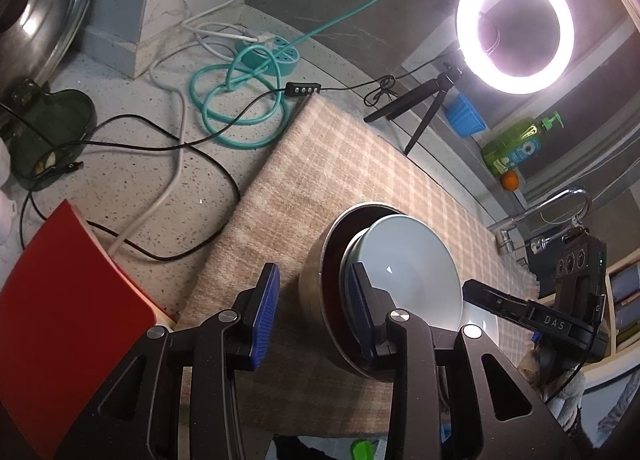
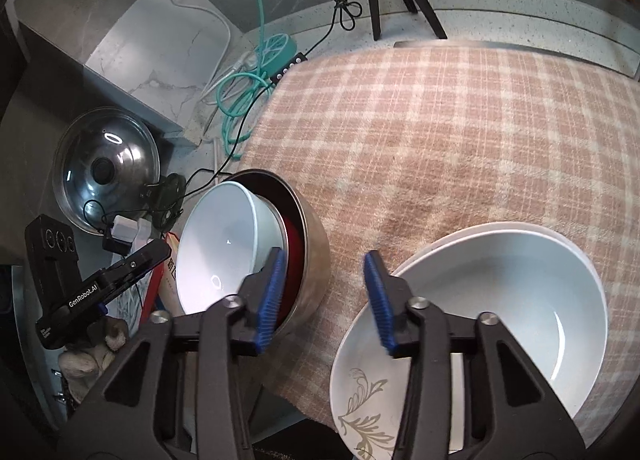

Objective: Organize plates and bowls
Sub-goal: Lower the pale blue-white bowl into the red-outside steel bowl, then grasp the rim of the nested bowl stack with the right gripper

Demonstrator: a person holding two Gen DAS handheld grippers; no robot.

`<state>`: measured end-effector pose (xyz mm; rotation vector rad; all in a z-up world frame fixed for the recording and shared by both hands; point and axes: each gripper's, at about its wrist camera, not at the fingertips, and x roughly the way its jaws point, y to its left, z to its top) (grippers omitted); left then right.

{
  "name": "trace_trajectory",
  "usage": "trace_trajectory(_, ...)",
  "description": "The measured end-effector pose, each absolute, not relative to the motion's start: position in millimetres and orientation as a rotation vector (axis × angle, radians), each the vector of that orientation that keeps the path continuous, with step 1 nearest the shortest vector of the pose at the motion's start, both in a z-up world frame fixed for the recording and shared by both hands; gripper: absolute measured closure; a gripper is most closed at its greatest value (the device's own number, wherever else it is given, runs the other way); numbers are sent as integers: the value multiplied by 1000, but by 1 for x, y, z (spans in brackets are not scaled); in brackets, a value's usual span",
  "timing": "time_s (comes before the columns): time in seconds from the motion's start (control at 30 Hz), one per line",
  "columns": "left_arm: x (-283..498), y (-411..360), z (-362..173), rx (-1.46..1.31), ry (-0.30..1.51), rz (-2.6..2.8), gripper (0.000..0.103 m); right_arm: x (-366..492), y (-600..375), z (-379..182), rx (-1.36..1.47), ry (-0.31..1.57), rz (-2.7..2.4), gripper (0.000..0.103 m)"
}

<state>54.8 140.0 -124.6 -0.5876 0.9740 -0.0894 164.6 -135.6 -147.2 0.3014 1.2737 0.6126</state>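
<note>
Bowls first: a white bowl [image 2: 224, 244] sits tilted inside the steel bowl [image 2: 310, 260] with the red lining, on the checked cloth [image 2: 440, 139] at nine o'clock in the right wrist view. At four o'clock a second white bowl [image 2: 520, 300] rests on a leaf-patterned plate [image 2: 360, 400]. Right gripper [image 2: 326, 300] hangs between the two stacks, jaws wide apart, gripping nothing. Left gripper [image 1: 312, 312] is spread open too, holding nothing, its right pad against the steel bowl's rim. Ring light [image 1: 516, 27] glows at one o'clock
</note>
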Motion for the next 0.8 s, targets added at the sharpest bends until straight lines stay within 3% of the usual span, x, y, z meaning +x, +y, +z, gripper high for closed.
trace_trajectory(0.1, 57, 139, -128, -592, 983, -93, 75, 163, -133, -150, 298, 1282, 608, 65)
trace_trajectory(0.17, 57, 138, -129, -592, 989, -95, 80, 163, -130, -152, 294, 1288, 612, 75)
trace_trajectory(0.43, 59, 134, -130, -569, 999, -99, 81, 164, -121, -157, 263, 1303, 617, 84)
trace_trajectory(0.8, 64, 128, -137, -528, 1031, -97, 87, 164, -108, -163, 209, 1323, 623, 87)
